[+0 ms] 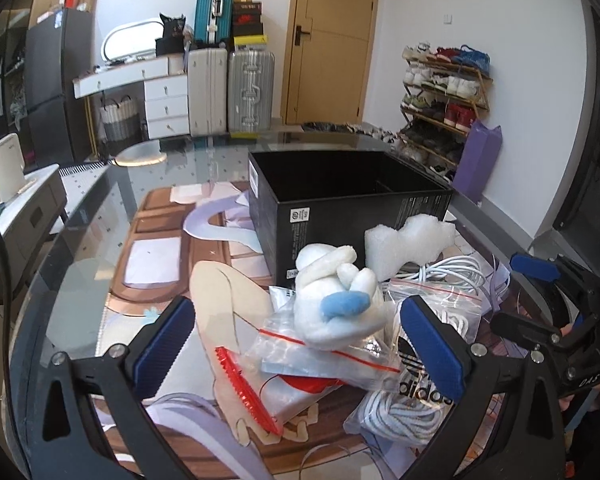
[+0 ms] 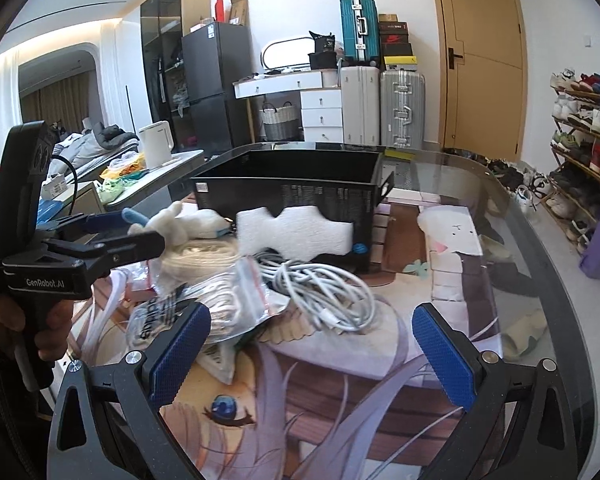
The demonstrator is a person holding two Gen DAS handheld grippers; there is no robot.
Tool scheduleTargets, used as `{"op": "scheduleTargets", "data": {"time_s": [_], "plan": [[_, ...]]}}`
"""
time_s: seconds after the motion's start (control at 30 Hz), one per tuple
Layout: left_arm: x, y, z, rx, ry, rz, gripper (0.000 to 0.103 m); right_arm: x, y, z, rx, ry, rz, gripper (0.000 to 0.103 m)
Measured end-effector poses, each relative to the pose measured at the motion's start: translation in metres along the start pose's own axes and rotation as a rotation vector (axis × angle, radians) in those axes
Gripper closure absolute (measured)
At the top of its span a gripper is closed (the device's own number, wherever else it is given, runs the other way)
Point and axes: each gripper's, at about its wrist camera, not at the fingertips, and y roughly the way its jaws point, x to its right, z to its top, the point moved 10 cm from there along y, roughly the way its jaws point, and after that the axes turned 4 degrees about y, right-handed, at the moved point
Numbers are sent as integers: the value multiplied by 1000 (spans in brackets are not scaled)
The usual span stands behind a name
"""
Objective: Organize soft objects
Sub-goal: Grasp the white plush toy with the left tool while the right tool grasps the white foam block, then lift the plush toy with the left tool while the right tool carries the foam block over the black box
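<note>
A white plush toy (image 1: 332, 300) with a blue patch lies on clear zip bags (image 1: 316, 356) in front of an open black box (image 1: 340, 196). My left gripper (image 1: 300, 344) is open, its blue pads on either side of the plush and bags, touching nothing. A white foam piece (image 1: 410, 244) leans on the box; it also shows in the right wrist view (image 2: 296, 234). My right gripper (image 2: 312, 356) is open and empty above the printed mat, just short of a white cable coil (image 2: 324, 288). The plush (image 2: 188, 224) and the left gripper (image 2: 116, 236) show at its left.
A bagged white cord with an adidas print (image 1: 412, 404) lies right of the plush. A red-toothed item (image 1: 248, 388) sits in a bag. The glass table edge (image 2: 540, 248) curves at the right. A shoe rack (image 1: 444, 96) and suitcases (image 1: 228, 92) stand behind.
</note>
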Motion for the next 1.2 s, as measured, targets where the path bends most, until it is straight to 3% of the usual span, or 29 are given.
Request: {"op": "scheduleTargets", "data": {"time_s": [0.1,0.27,0.43,0.5,1.2], "plan": [[3,4,1,-10,-7,-18,2,6,5,5,-12,5,-16,1],[4,9,2,-28,-10,-24,21,12,15,11,-42,40,-18,0],[6,13,-3,-51,11,-26,59,12,26,19,-61,80,-9,1],[8,11,-3,-42,6,-47,68,7,30,21,-68,71,-11,1],[-11,-24,18,67,-41,-23,70,-24,87,37,-159,93,-74,1]]}}
